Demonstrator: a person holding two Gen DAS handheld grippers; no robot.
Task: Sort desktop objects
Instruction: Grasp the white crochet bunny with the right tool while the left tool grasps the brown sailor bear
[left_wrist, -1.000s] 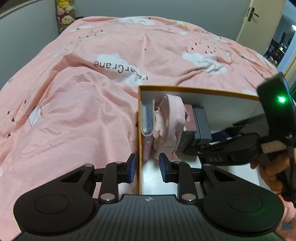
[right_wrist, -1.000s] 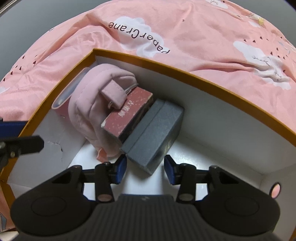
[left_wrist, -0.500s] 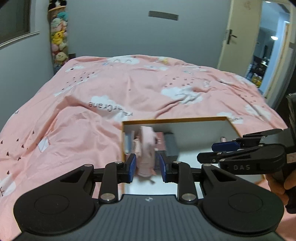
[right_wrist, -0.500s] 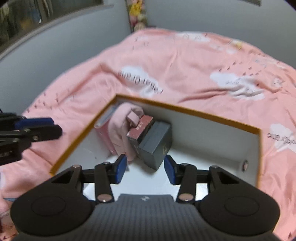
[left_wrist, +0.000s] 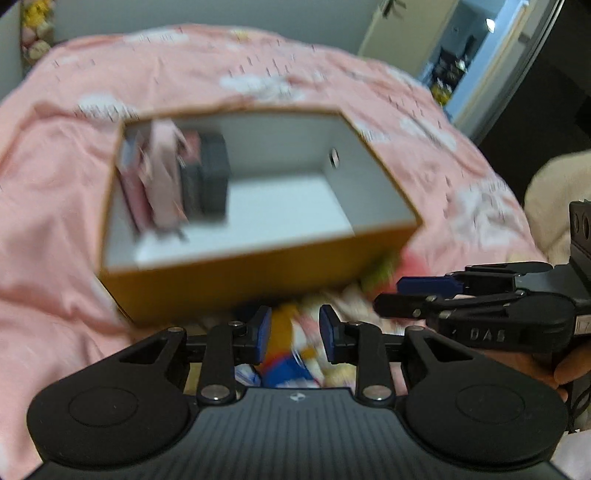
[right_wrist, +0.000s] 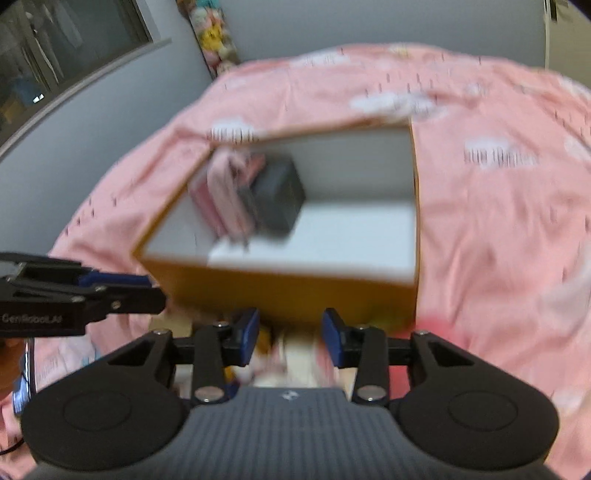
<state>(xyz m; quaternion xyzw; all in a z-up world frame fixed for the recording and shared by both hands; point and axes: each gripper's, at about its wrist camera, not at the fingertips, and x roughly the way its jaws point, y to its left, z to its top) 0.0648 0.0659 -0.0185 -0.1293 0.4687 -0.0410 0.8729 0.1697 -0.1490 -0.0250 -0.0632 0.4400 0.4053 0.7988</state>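
Box (left_wrist: 258, 280) right half free; dark case (left_wrist: 214, 181), pink items (left_wrist: 162, 173) crowd left wall.

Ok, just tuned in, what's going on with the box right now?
Both tongs, left and right, are open and empty, hovering in front of the orange box on the pink bedspread. A few items, including a dark case, already stand packed at the box's left end. Blurred colourful objects lie in front of it, unsorted.
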